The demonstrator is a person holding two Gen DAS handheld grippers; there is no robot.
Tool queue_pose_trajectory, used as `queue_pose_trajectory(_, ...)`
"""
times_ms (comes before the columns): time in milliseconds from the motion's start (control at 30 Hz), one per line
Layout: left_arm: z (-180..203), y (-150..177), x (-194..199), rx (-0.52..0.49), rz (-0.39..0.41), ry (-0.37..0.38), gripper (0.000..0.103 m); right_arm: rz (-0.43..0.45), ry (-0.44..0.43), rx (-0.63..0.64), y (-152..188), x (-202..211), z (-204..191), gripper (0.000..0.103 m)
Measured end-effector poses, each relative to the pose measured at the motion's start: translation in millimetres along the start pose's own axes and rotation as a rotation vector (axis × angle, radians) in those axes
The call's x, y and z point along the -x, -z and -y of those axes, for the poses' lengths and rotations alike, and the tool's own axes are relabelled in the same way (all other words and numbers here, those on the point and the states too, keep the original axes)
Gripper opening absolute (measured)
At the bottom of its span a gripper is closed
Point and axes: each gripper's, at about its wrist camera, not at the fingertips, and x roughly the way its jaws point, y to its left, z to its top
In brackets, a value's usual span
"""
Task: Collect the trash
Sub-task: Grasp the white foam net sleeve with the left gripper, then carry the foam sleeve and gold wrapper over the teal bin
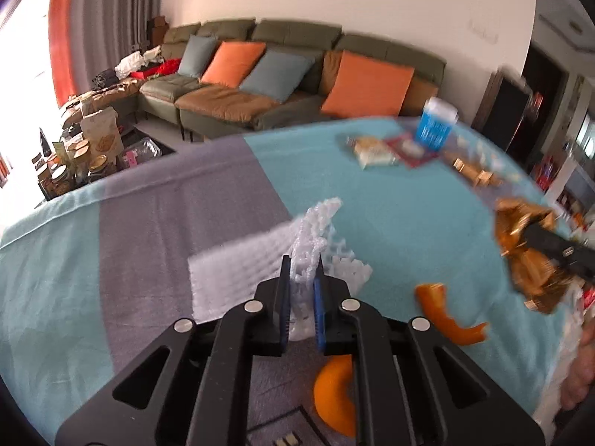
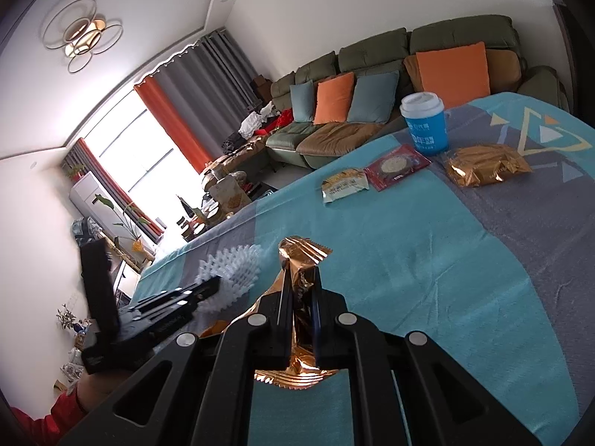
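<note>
Spreading across the table, a teal and grey cloth (image 2: 427,260) carries the trash, with a cup (image 2: 425,124) and three packets left at its far side. White foam netting (image 1: 316,245) is pinched by the closed left gripper (image 1: 302,271), a gold wrapper (image 2: 301,278) by the closed right gripper (image 2: 299,290), seemingly for carrying off. Orange peel (image 1: 442,312) is left beside the netting.

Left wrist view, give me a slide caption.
Left tongs shut on white foam net; orange peel nearby.
</note>
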Motion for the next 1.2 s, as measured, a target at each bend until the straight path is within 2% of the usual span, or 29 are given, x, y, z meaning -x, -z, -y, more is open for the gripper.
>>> queue_pose_trajectory(300, -22.5, -1.3, 111.0, 0.072, 0.213, -0.054, 0.010, 0.039, -0.056, 0.091, -4.2, 13.7, -36.6, 0.007)
queue_pose_trajectory(500, -51.0, 28.5, 198.7, 0.152, 0.325, -0.129, 0.010, 0.027, -0.133, 0.154, 3.9, 16.2, -76.5, 0.007)
queue_pose_trajectory(800, -94.7, 90.1, 297.7, 0.250, 0.396, -0.286, 0.010, -0.002, -0.272, 0.278, 22.1, 14.3, -156.9, 0.007)
queue_pose_trajectory(1200, -147.7, 161.7, 389.2, 0.376, 0.460, -0.457, 0.011, -0.044, -0.430, 0.494, 47.6, -2.5, -270.1, 0.007)
